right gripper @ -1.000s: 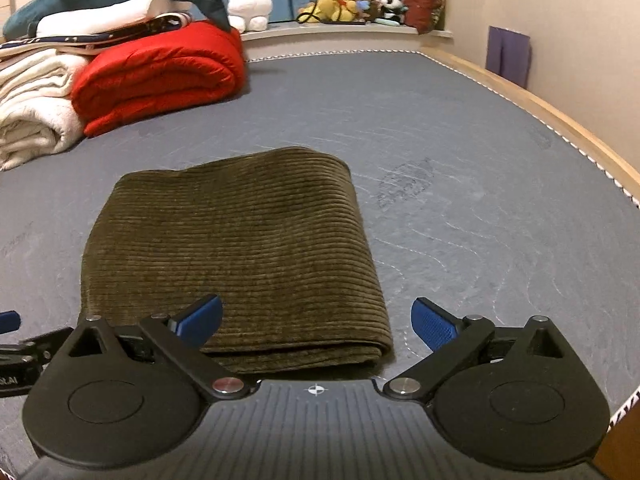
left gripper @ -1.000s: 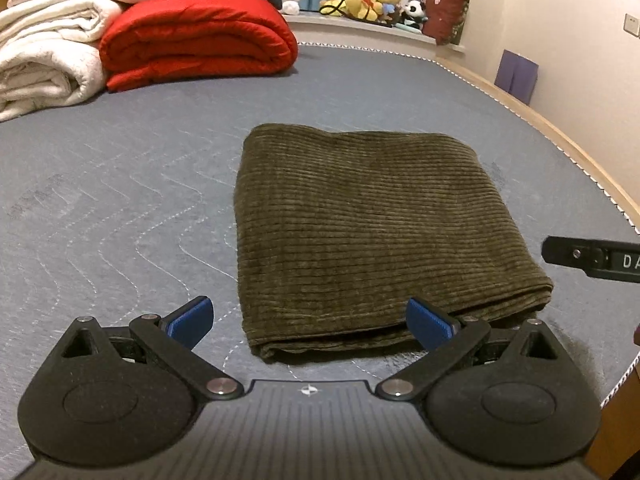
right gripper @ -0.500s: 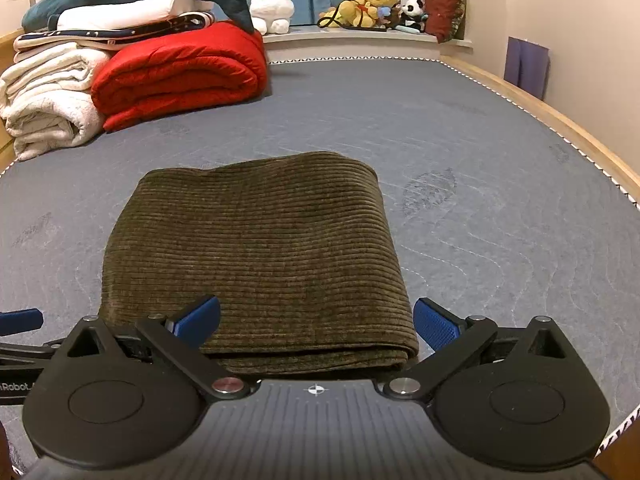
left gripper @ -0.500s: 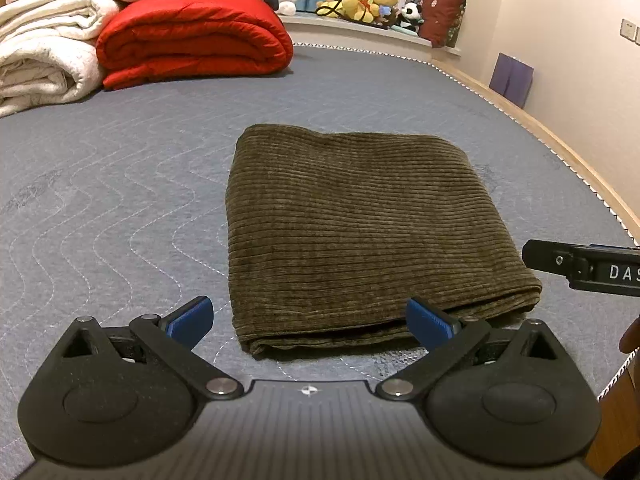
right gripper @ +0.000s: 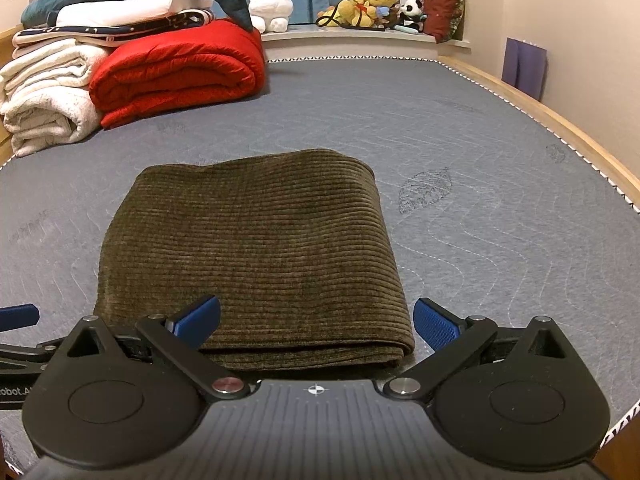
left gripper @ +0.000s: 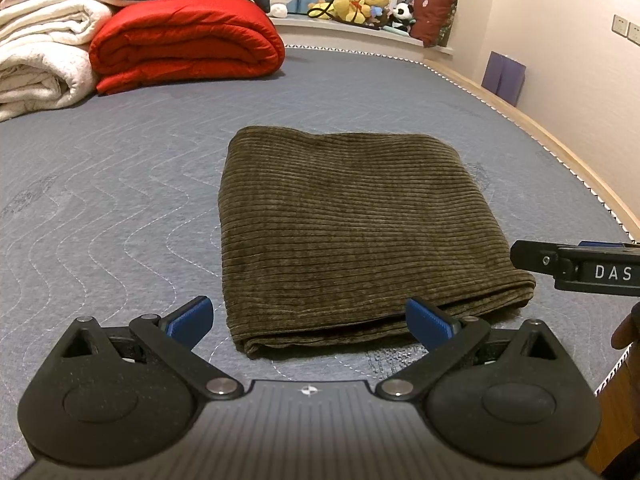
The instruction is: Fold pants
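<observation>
Olive corduroy pants (left gripper: 352,216) lie folded into a neat rectangle on the grey quilted mattress (left gripper: 112,200). My left gripper (left gripper: 308,318) is open just short of the near folded edge, nothing between its blue fingertips. The right gripper's arm pokes in at that view's right edge. In the right wrist view the same pants (right gripper: 260,240) lie flat ahead. There my right gripper (right gripper: 316,320) is open at the near edge's right part, its fingertips holding nothing.
A rolled red quilt (left gripper: 184,40) and white blankets (left gripper: 40,60) are stacked at the far left. Plush toys (right gripper: 372,4) and a dark red cushion (right gripper: 444,4) line the window ledge. A wooden bed rim (right gripper: 560,128) runs along the right, beside the wall.
Both grippers have drawn back and risen a little from the pants, so the folded rectangle sits farther ahead. The pants have not moved.
</observation>
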`<state>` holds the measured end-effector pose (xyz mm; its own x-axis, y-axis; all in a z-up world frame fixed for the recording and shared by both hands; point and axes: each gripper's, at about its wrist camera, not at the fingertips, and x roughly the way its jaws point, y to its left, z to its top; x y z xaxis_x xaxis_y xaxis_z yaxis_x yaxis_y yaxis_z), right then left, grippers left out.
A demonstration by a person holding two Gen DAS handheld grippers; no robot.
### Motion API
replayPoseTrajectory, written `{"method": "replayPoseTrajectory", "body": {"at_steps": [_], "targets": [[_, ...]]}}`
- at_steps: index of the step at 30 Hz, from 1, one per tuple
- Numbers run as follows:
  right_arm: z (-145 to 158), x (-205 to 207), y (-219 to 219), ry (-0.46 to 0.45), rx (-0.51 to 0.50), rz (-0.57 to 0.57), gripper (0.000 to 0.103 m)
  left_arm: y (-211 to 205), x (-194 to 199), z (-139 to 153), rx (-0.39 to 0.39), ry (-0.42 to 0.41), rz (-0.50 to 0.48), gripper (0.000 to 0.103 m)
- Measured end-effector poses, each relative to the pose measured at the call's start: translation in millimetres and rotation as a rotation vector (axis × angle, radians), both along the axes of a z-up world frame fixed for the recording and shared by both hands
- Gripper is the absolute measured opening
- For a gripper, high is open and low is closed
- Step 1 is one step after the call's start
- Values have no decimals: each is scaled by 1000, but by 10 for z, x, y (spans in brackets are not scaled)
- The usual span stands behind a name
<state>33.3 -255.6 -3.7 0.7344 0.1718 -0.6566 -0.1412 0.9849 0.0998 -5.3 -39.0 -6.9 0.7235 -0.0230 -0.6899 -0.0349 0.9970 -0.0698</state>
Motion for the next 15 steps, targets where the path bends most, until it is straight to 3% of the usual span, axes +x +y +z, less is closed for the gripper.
{"method": "replayPoseTrajectory", "body": {"at_steps": [15], "targets": [[-2,-7,19,-2,-12,12,102,-25,7,-7,-6,1,-18,103]]}}
